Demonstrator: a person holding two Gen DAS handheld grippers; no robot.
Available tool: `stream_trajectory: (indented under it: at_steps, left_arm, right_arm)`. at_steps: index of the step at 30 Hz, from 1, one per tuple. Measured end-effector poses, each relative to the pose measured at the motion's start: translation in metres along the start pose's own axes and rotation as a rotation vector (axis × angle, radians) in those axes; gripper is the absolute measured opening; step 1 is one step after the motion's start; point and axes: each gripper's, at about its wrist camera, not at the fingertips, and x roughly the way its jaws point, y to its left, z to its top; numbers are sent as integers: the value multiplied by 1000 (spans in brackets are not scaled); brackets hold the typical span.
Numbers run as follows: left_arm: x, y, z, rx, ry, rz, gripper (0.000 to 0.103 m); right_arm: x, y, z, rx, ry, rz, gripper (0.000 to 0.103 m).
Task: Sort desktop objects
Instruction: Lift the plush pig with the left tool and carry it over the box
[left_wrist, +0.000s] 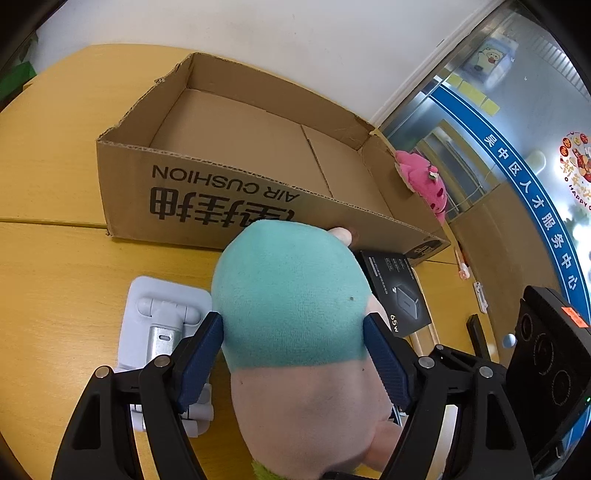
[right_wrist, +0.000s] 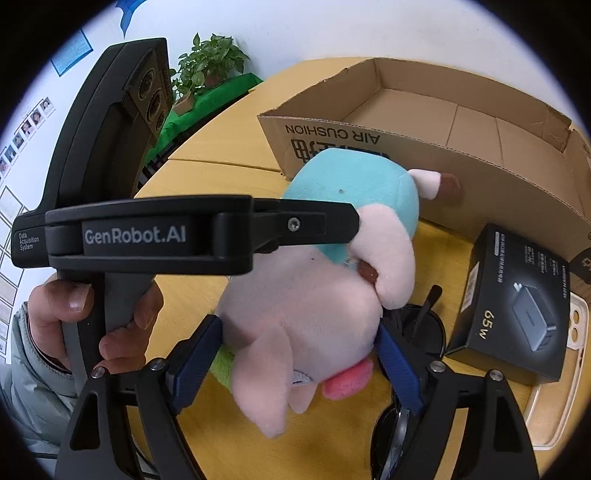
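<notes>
A plush pig (left_wrist: 295, 314) with a teal cap and pink body is held just in front of the open cardboard box (left_wrist: 155, 192). My left gripper (left_wrist: 293, 347) is shut on its teal head. My right gripper (right_wrist: 299, 354) is shut on its pink body (right_wrist: 295, 302). The left gripper's body (right_wrist: 184, 232) crosses the right wrist view, gripped by a hand. The box (right_wrist: 517, 192) is empty inside and stands on the yellow table behind the toy.
A black 65W charger box (right_wrist: 517, 306) lies right of the toy, also in the left wrist view (left_wrist: 399, 291). Black sunglasses (right_wrist: 421, 328) lie under the toy. A white phone stand (left_wrist: 162, 317) is at the left. A pink plush (left_wrist: 424, 181) sits beyond the box.
</notes>
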Motion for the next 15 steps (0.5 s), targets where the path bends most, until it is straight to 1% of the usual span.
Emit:
stream_trajectory:
  at_steps: [2,4,6,8,11,15]
  left_arm:
    - [1,2,-3,-6,16,-17,81]
    - [5,-1,-10,17,36,-16,80]
    - [6,-4,-14,28,43,-21,78]
    - [7,-5,-16,27,40,-27,77]
    - [5,-7,-16,26,42,-28,74]
    - [2,-7,-18,18,41,-27,68]
  right_arm:
    - [1,-3,-1,1,-4,10,85]
    - [2,-7,-4,10,-4,28,86]
    - [8,-13,-6,43,19,55,88]
    - [12,-16,-8,81,29,82,92]
    - [13,-9,-11,58,26,73,94]
    - [11,-1,-16,17,-3,54,92]
